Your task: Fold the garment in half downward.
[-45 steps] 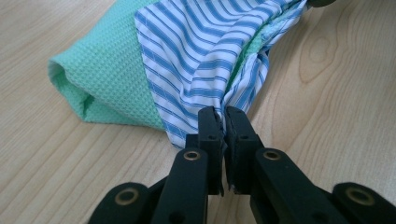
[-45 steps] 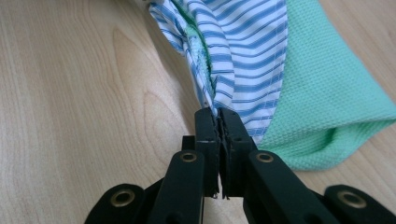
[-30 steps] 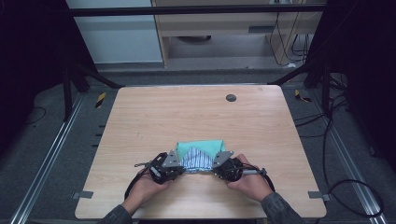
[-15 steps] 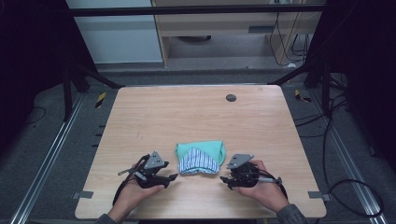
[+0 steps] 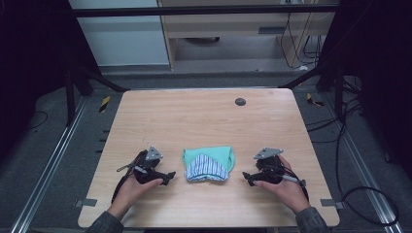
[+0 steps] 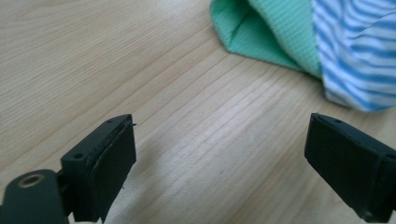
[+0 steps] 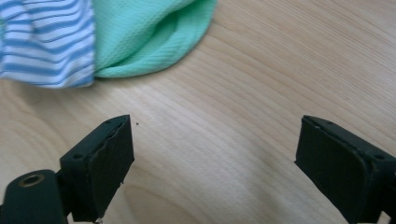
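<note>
- The folded cloth [image 5: 209,163], green with a blue-and-white striped flap turned over its near side, lies on the wooden table [image 5: 204,116] between the 2 tongs, apart from both.
- The left gripper [image 5: 167,175] sits to the cloth's left, low over the table and pointing toward it. Its jaws have just been opening and now stand wide with nothing between them; in the left gripper view, bare wood shows between the pads [image 6: 107,172].
- The right gripper [image 5: 247,177] mirrors it on the other side. Its jaws have also just been opening and are spread, with bare wood in the gap and no cloth held.
- In the left gripper view the cloth's [image 6: 299,46] edge lies ahead of the jaws and off toward 1 side. In the right gripper view the cloth [image 7: 116,37] likewise lies ahead, clear of the pads.
- I judge the cloth has been let go on purpose: the striped flap rests neatly on the green, so a fold looks finished, and both hands stand off to let it settle.
- A small dark disc [image 5: 240,101] sits well beyond both tongs, taking no part.
</note>
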